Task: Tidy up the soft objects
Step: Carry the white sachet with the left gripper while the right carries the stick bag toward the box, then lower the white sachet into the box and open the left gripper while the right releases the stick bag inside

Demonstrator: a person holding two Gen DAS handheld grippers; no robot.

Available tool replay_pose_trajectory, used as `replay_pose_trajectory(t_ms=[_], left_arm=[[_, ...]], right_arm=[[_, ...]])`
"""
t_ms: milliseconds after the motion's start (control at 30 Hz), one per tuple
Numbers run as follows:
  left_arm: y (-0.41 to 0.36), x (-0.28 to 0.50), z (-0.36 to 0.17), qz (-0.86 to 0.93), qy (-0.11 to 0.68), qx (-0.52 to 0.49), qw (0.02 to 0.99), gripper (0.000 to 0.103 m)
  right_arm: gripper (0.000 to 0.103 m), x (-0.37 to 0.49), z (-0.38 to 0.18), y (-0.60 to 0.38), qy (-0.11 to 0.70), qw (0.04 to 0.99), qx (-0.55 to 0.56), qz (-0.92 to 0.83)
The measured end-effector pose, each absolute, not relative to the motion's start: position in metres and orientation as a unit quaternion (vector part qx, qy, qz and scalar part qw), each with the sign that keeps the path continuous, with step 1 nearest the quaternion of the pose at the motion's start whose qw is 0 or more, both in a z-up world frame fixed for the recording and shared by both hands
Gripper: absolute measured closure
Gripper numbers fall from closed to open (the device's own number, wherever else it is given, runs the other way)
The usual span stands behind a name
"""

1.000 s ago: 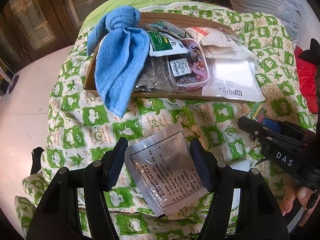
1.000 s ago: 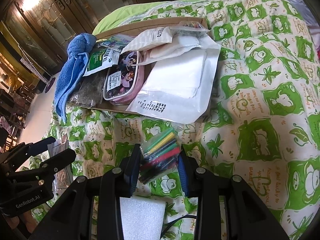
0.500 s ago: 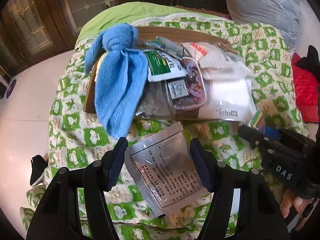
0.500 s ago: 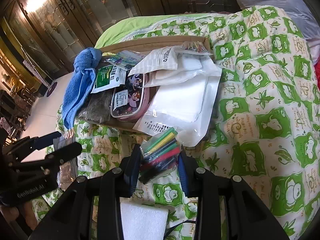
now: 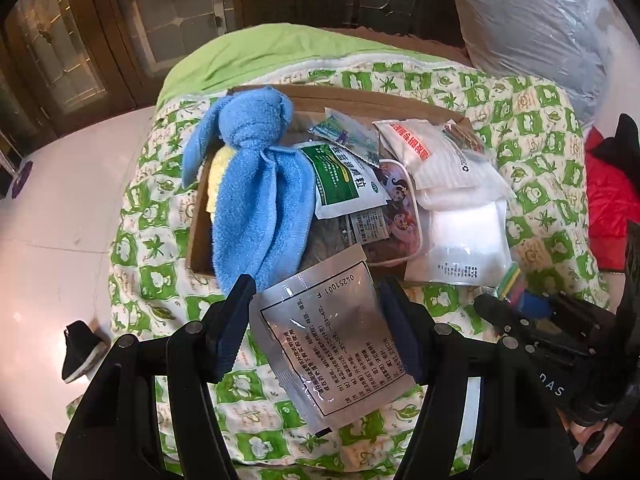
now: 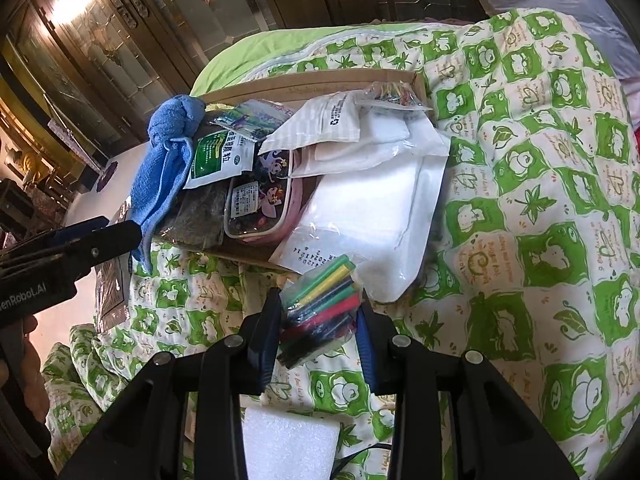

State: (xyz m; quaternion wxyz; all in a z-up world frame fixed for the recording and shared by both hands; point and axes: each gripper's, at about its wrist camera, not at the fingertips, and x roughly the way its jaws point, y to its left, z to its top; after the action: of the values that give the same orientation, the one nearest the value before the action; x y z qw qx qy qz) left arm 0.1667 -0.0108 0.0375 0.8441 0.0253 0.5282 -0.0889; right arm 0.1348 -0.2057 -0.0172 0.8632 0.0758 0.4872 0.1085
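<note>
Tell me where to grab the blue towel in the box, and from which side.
Take the blue towel at its bunched knot near the box's far-left corner, coming from above. That lump is thick and uncovered; the flat tail drapes over the cardboard box front edge, offering little to pinch.

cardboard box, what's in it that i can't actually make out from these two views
- Left wrist view: the box floor is hidden under the blue towel and stacked packets.
- Right wrist view: the dark bag contents are unclear beneath the green sachet.
- Both views: the silver pouch print is too small to read.
</note>
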Motion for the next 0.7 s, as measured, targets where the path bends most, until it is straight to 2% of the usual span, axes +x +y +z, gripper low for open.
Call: replay_pose_trajectory(t_ms=[700], left_arm=[[-0.044,0.221,0.035,-0.099,0.531,0.047,0.841,0.038]], right_arm=[[0.069,0.165,-0.006,-0.198,0.487,0.864,0.042,0.117]])
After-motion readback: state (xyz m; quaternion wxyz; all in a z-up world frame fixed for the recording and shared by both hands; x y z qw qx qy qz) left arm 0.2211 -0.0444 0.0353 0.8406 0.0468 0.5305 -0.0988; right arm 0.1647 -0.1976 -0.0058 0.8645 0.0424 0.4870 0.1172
